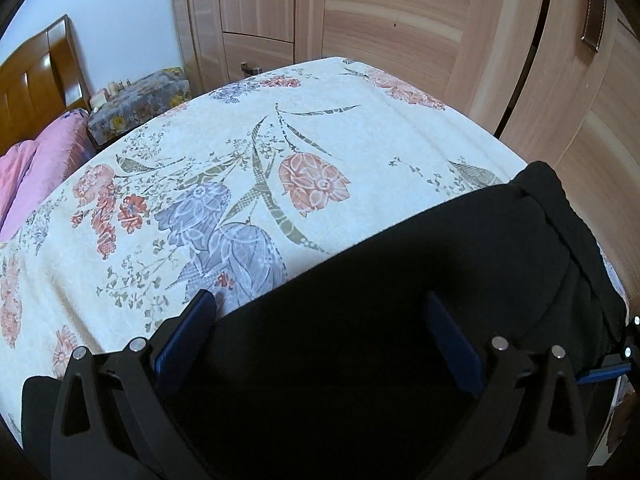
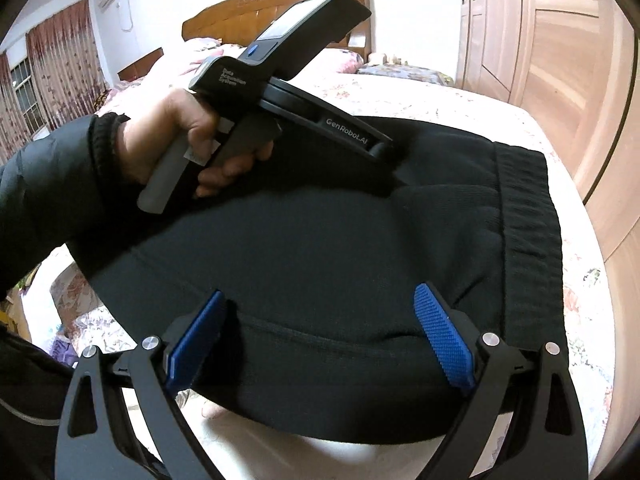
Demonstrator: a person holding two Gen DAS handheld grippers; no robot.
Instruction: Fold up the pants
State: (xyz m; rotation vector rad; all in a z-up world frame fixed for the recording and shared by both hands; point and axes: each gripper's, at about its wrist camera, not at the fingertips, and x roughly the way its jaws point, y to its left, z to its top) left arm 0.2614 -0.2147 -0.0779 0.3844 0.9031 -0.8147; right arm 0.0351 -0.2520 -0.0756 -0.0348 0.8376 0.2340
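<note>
Pants: black pants are being shown lying on the bed, gathered into a compact block toward its near right part, the ribbed waistband running along the right edge.

Left tool: the left tool is being held wide apart over the near edge of the dark fabric, nothing gripped between its blue pads; in the right wrist view its tip is being pressed down onto the far part of the pants.

Right tool: the right tool is also being kept spread wide, hovering over the near fold, with no cloth pinched.

Left hand: the handle is being clasped by the left hand, a dark sleeve reaching to the wrist.

Progress: the pants are judged to be already folded at least once, as no loose legs are being seen trailing; the work appears well advanced.

Remaining: a final fold or a smoothing of the bulging middle is probably being left to do.

Surroundings: a wooden wardrobe is being seen beyond the bed.
</note>
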